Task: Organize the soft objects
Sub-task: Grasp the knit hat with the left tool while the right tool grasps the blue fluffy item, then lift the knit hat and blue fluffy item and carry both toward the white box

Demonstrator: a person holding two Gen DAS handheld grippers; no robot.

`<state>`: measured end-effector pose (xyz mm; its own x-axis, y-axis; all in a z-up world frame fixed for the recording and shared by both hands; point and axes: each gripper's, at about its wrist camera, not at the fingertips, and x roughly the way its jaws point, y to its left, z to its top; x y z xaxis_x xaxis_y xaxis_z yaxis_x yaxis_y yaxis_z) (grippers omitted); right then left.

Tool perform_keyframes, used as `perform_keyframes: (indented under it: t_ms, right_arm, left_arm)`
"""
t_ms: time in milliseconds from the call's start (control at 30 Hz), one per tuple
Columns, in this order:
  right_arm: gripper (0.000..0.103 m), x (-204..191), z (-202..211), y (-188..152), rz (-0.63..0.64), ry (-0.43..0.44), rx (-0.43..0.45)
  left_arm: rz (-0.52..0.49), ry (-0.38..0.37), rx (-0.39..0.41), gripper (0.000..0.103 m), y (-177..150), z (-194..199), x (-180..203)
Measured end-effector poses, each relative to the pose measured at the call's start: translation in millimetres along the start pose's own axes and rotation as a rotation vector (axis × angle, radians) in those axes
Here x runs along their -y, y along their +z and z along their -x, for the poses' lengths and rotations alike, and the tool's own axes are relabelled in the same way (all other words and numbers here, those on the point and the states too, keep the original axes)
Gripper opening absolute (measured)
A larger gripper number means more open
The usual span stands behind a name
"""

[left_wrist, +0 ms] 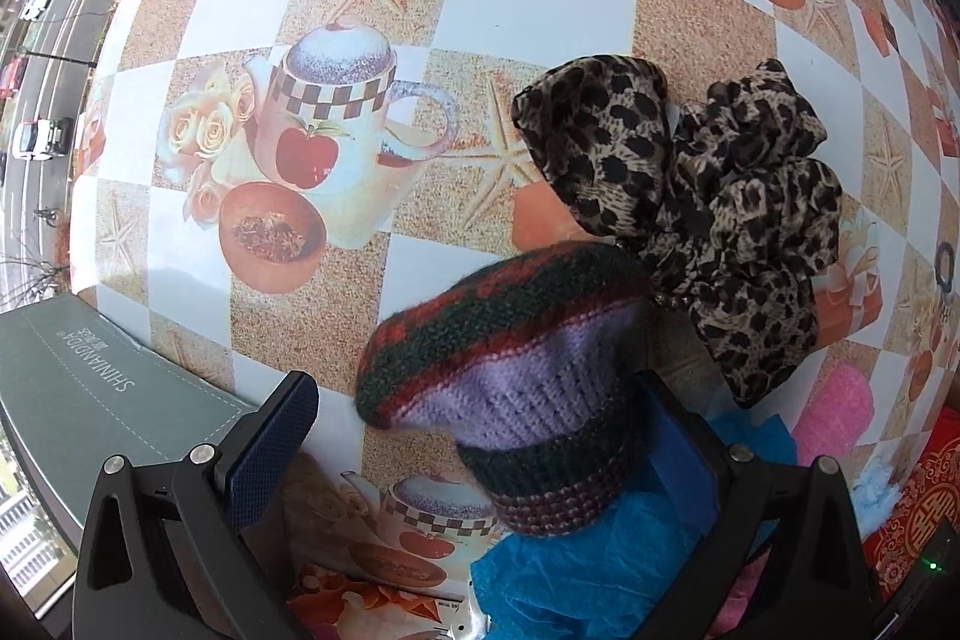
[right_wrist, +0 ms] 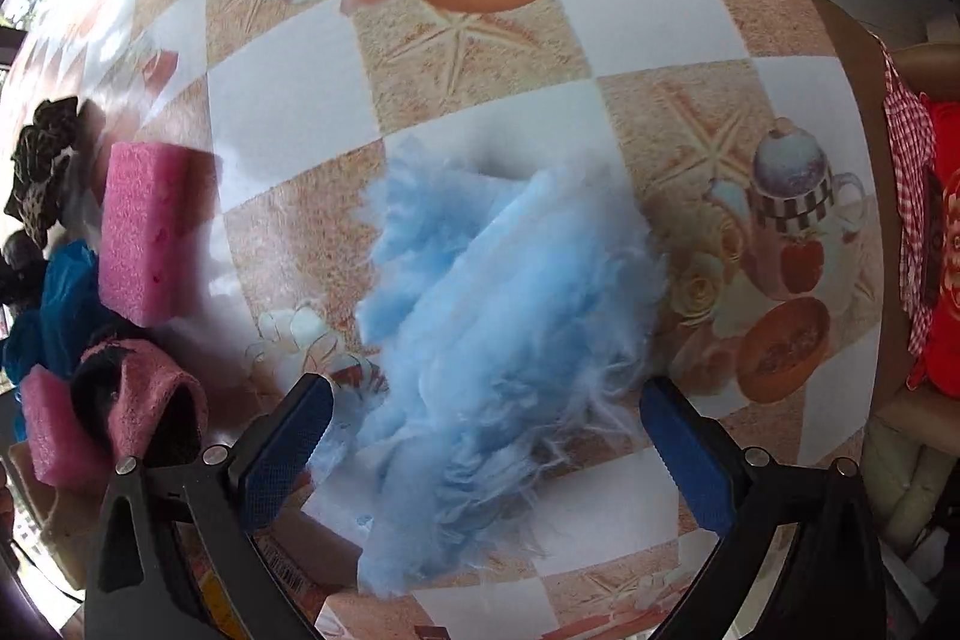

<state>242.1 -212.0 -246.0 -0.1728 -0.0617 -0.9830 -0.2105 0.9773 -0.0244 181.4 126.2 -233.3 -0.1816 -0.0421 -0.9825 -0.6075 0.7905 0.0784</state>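
On the checkered, teapot-printed tabletop, a fluffy pale-blue fibre wad lies between the wide-open right tool, untouched by either pad. The left tool, equally wide, frames a purple, green and red knitted hat; contact is unclear.

Two leopard scrunchies, two pink sponges, one knit hat.

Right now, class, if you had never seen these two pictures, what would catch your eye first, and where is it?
In the right wrist view, a fluffy light-blue tuft lies between the open right gripper. In the left wrist view, a striped knitted hat sits between the open left gripper, with leopard-print fabric just beyond it.
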Motion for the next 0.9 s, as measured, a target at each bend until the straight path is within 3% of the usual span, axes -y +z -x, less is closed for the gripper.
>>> perform_keyframes:
  t_ms: [100,400,467,533,633,700,733,767,900]
  right_arm:
    - [0.103,-5.6,0.0,-1.2,0.016,-0.012,0.012]
    - [0.103,-20.1,-0.1,0.6,0.037,-0.017,0.004]
    - [0.103,-27.3,-1.5,0.5,0.060,-0.021,-0.005]
    - [0.100,-34.6,-3.4,-5.0,0.092,-0.029,-0.002]
    - [0.078,-50.2,0.4,-16.1,0.154,-0.034,0.041]
    - [0.045,-58.6,5.4,-20.4,0.208,-0.033,0.068]
    - [0.036,-61.3,7.6,-21.6,0.230,-0.028,0.080]
    - [0.030,-61.6,8.2,-21.9,0.236,-0.011,0.078]
    - [0.030,-52.9,14.7,-23.2,0.183,0.068,0.087]
  left_arm:
    - [-0.012,0.029,-0.008,0.103,1.0,-9.2,5.0]
    - [0.039,-0.086,-0.034,0.103,3.6,-27.0,-5.8]
    - [0.020,-0.069,0.007,0.093,2.3,-21.1,-3.3]
    - [-0.015,-0.083,0.041,0.064,1.4,-12.6,3.1]
    - [-0.077,-0.056,0.074,0.045,-1.1,-6.9,12.1]
    - [-0.085,-0.064,0.097,0.037,-5.2,-3.1,11.9]
    - [-0.088,-0.066,0.109,0.035,-7.0,-0.5,11.2]
    - [-0.091,-0.065,0.125,0.035,-10.3,3.5,9.1]
    - [-0.139,-0.040,0.197,0.034,-22.5,22.0,8.0]
